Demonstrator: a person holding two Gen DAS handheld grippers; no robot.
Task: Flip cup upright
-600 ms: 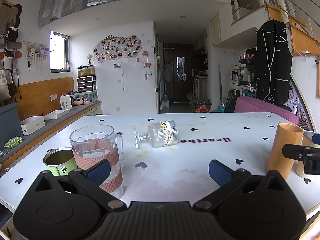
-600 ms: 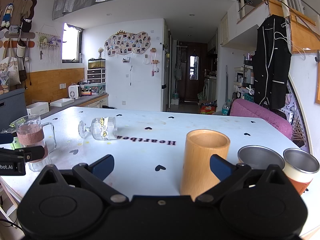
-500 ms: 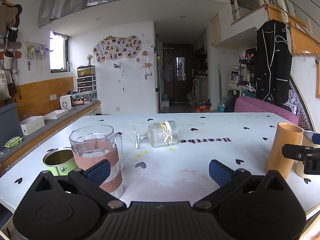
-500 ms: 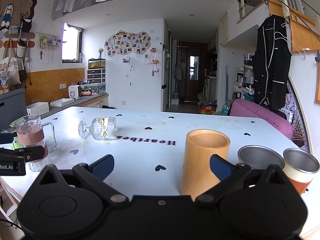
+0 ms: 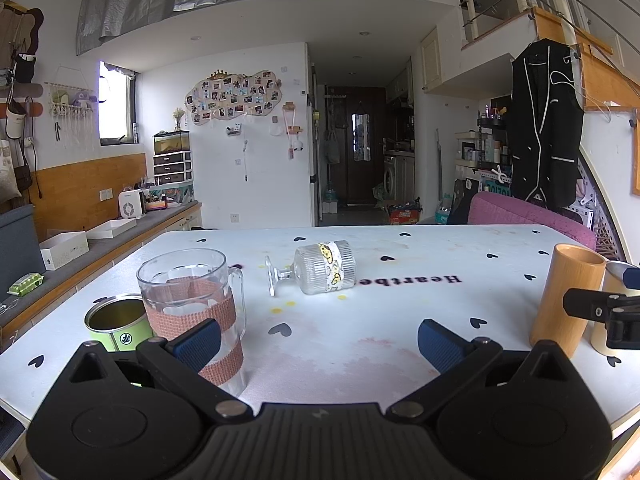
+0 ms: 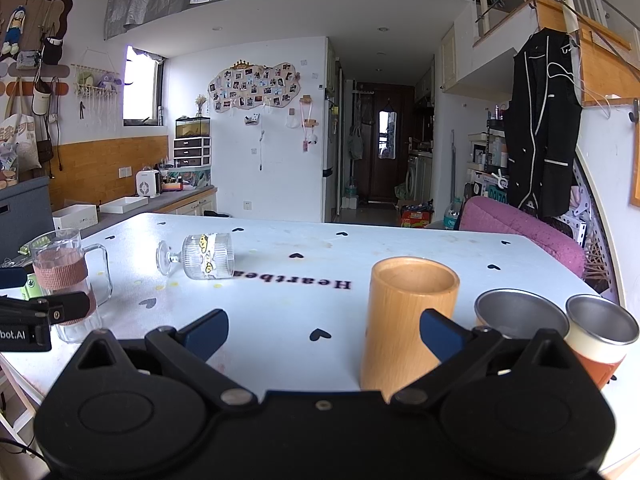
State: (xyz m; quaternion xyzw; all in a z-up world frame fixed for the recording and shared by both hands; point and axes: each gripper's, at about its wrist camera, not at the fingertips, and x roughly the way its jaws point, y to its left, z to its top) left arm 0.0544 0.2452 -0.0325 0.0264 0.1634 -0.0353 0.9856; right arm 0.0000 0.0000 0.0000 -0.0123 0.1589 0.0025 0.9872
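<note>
White table [image 5: 400,360] with black hearts; clear ribbed cup [image 5: 324,268], yellow smiley band; tan wooden tumbler [image 6: 412,320]; green tin [image 5: 116,324], logo unclear.

Ribbed clear glass goblet [image 5: 325,267] with yellow smiley-face band, lying on its side, foot pointing left, well ahead of both open tongs, nearer the left gripper [image 5: 319,340], untouched

Ribbed glass goblet with smiley band [image 5: 325,267] lies on its side mid-desk [image 5: 360,344], foot pointing left. Clear glass mug with woven sleeve [image 5: 192,304] stands nearer, to its left; green tin can [image 5: 116,322] just left of the mug. Bamboo cylinder cup [image 6: 408,320] stands right, two steel-lined cups [image 6: 560,324] beside it.
</note>
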